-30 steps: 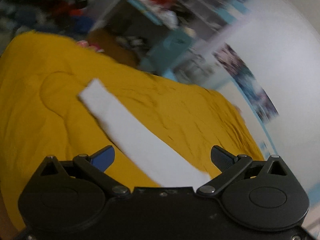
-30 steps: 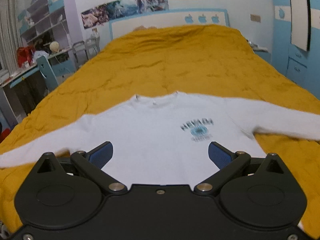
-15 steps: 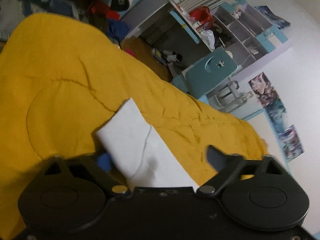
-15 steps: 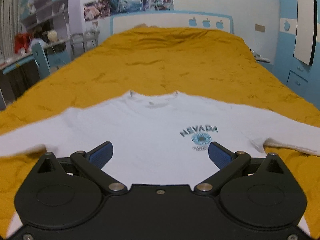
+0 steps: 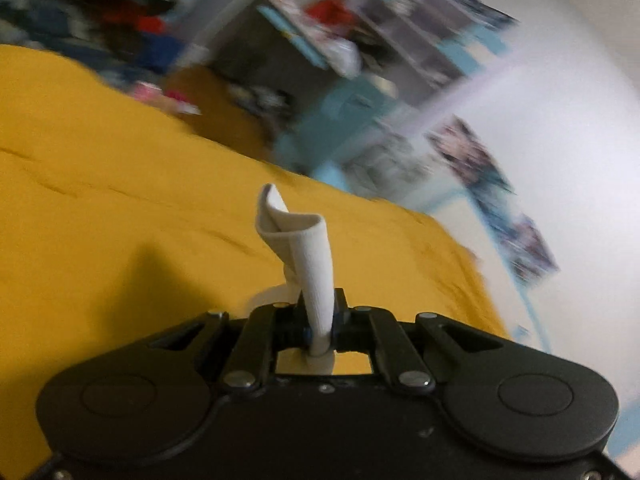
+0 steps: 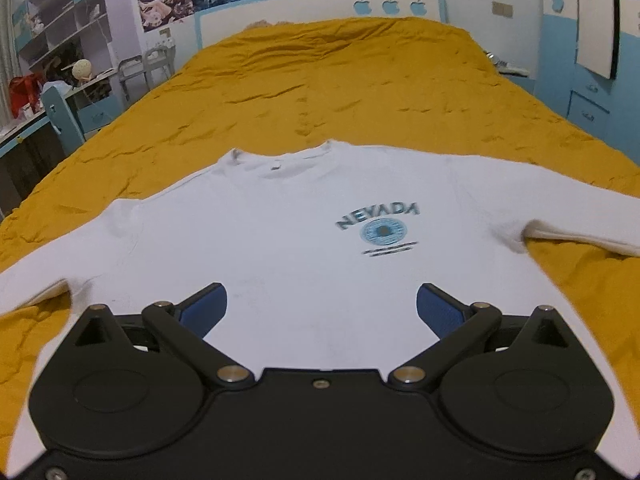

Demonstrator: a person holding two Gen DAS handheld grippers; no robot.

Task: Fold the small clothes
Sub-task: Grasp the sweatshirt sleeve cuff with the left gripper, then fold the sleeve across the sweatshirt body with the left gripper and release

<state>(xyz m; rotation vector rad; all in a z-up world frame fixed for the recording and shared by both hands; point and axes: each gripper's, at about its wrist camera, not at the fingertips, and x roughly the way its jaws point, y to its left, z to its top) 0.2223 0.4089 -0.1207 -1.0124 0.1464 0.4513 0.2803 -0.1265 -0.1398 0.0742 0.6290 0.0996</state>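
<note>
Here the left gripper [image 5: 320, 326] pinches the sweatshirt's [image 6: 304, 248] curled ribbed cuff [image 5: 298, 240].

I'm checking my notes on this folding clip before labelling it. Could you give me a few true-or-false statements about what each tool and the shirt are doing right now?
1. The left tool is shut on the white sleeve. True.
2. The right tool grips the shirt hem. False: its jaws stand wide open above the white shirt.
3. The shirt lies print side up on the yellow bedspread. True.
4. The shirt's print reads TEXAS. False: it reads NEVADA.
</note>
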